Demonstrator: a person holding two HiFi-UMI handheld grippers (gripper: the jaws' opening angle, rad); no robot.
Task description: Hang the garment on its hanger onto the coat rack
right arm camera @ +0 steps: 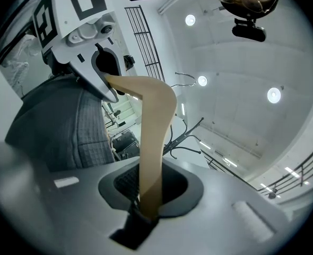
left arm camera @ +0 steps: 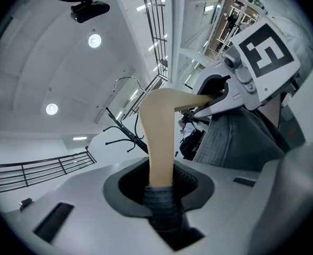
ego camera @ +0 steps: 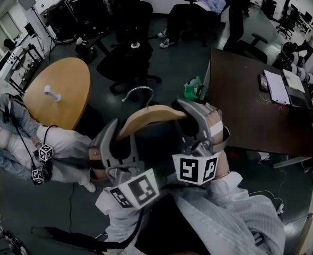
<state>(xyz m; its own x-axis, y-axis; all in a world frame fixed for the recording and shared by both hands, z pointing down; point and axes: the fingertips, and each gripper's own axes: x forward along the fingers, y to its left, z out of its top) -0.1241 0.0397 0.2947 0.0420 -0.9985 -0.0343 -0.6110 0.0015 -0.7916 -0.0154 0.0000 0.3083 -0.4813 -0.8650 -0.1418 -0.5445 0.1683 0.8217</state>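
A wooden hanger (ego camera: 151, 116) with a metal hook (ego camera: 138, 93) is held up in front of me, and a dark grey garment (ego camera: 156, 147) hangs under it. My left gripper (ego camera: 116, 136) is shut on the hanger's left arm, with garment fabric (left arm camera: 162, 206) caught in the jaws too. My right gripper (ego camera: 192, 120) is shut on the right arm. In the left gripper view the hanger (left arm camera: 159, 137) runs up to the right gripper (left arm camera: 220, 97). Behind it stands the black coat rack (left arm camera: 122, 129), some way off. The right gripper view shows the hanger (right arm camera: 154, 142), the garment (right arm camera: 66, 126) and the rack (right arm camera: 185, 137).
A round wooden table (ego camera: 55, 89) stands at the left and a dark desk (ego camera: 252, 105) with papers (ego camera: 278, 86) at the right. Black office chairs (ego camera: 130, 52) stand ahead. A person's arm with marker cubes (ego camera: 42, 158) is at the lower left.
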